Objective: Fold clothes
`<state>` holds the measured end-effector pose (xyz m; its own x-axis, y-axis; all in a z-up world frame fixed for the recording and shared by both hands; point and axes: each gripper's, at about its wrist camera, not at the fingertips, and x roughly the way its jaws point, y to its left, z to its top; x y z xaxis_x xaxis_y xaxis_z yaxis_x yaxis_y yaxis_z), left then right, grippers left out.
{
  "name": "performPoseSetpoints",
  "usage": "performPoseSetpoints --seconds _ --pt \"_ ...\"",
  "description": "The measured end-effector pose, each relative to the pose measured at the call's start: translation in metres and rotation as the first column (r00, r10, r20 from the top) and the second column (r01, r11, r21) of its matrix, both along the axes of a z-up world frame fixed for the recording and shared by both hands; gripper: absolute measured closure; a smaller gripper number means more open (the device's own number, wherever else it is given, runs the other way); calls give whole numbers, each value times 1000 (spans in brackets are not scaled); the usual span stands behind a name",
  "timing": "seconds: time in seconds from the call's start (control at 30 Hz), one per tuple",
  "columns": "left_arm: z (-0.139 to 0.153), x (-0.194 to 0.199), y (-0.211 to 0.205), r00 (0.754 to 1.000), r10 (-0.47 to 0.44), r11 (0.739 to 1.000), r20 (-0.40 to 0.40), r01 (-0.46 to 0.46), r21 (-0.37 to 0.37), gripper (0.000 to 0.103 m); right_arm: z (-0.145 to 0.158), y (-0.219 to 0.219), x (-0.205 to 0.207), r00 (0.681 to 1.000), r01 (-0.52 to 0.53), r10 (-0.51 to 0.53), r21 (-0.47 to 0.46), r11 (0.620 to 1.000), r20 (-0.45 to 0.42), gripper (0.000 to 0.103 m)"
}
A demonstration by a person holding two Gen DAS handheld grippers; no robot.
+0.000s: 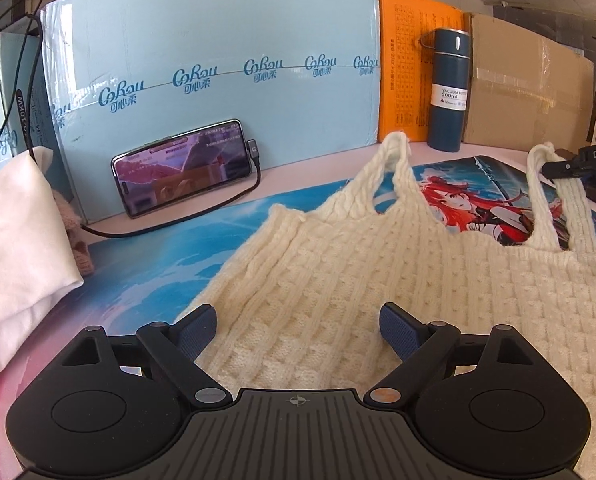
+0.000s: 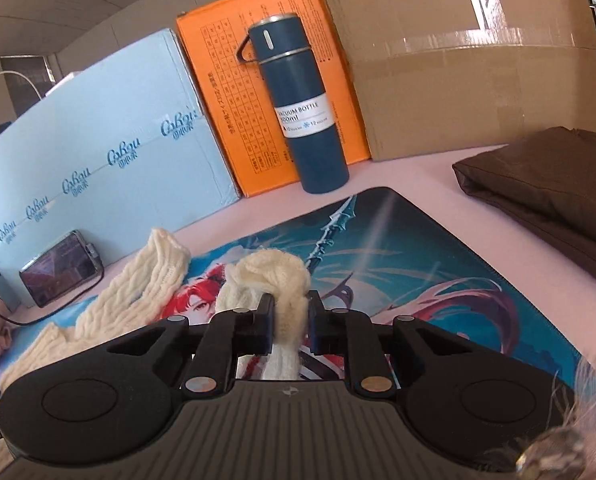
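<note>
A cream knitted vest lies spread on the printed desk mat, its two shoulder straps pointing away from me. My left gripper hangs open over the vest's body, blue pads wide apart, nothing between them. In the right wrist view my right gripper is shut on the vest's right shoulder strap, which bunches up between the pads. The other strap lies flat to the left. The right gripper's tip also shows at the strap in the left wrist view.
A blue vacuum bottle stands at the back before an orange box and a cardboard box. A phone leans on the light blue box. White folded cloth lies left, a dark brown folded garment right.
</note>
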<state>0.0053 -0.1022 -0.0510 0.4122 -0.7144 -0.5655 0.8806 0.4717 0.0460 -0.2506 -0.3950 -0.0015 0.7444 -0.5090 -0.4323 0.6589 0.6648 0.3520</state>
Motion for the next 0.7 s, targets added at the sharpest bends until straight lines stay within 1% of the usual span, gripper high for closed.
performPoseSetpoints --seconds 0.1,0.17,0.27,0.33,0.37,0.43,0.47,0.5,0.57,0.63,0.67,0.7 --pt "0 0 0 1000 0 1000 -1 0 0 12 22 22 -5 991 -101 103 -30 994 86 89" --pt "0 1 1 1000 0 1000 -4 0 -2 12 33 44 -4 978 -177 183 -60 982 101 89" --pt "0 2 1 1000 2 1000 -9 -2 -4 12 36 76 0 952 -286 292 -76 955 89 89" --pt "0 2 1 1000 2 1000 -9 -2 -4 12 31 93 5 937 -342 346 -78 937 50 88" --pt "0 2 0 1000 2 1000 -9 -2 -4 12 27 100 8 933 -357 360 -73 931 21 85" --pt "0 3 0 1000 2 1000 -11 -2 -7 12 19 112 15 923 -384 382 -59 921 -52 57" --pt "0 3 1 1000 2 1000 -12 -2 -8 12 15 117 17 915 -400 395 -65 914 -84 37" --pt "0 4 1 1000 3 1000 -13 -3 -9 12 13 122 18 907 -416 407 -74 906 -111 33" --pt "0 4 1 1000 4 1000 -14 -4 -10 12 9 132 19 886 -451 436 -72 890 -157 32" --pt "0 5 1 1000 5 1000 -16 -6 -12 12 8 138 18 873 -474 458 -74 877 -168 31" --pt "0 5 1 1000 7 1000 -18 -7 -14 12 9 140 17 867 -486 469 -76 871 -165 29" --pt "1 6 1 1000 8 1000 -19 -8 -16 12 10 142 16 856 -508 493 -72 859 -157 24"
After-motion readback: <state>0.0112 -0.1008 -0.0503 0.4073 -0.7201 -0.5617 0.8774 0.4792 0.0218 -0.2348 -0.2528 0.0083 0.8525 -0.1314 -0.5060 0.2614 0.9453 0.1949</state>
